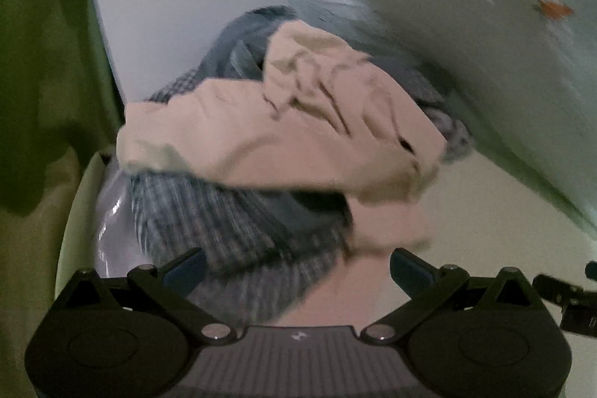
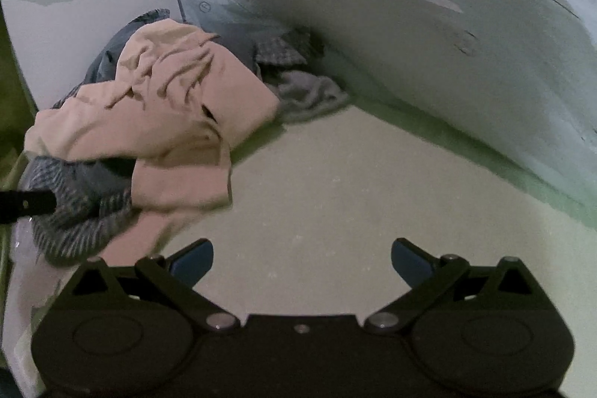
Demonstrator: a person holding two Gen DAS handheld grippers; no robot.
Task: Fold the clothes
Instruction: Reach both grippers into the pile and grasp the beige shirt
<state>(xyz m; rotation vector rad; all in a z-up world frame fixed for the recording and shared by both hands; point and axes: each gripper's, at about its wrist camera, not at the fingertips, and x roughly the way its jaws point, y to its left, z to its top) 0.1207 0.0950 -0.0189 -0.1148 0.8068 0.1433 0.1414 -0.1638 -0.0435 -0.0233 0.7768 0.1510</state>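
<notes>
A heap of clothes sits in the corner where two pale walls meet. A crumpled beige garment (image 1: 283, 137) (image 2: 168, 114) lies on top. Under it is a grey checked garment (image 1: 231, 234) (image 2: 74, 211), with a dark blue piece (image 1: 238, 40) behind and a light grey piece (image 2: 309, 92) at the right. My left gripper (image 1: 296, 271) is open, its fingers spread just above the checked cloth and the beige hem, gripping nothing. My right gripper (image 2: 302, 260) is open over the bare pale surface (image 2: 354, 193), right of the heap. One left gripper finger (image 2: 26, 206) shows at the right wrist view's left edge.
Pale walls (image 1: 466, 43) (image 2: 447, 43) close in behind and to the right of the heap. An orange mark (image 1: 556, 9) is on the right wall. A shiny clear plastic object (image 1: 112, 211) lies under the heap's left side. Part of the right gripper (image 1: 571, 297) pokes in at the right.
</notes>
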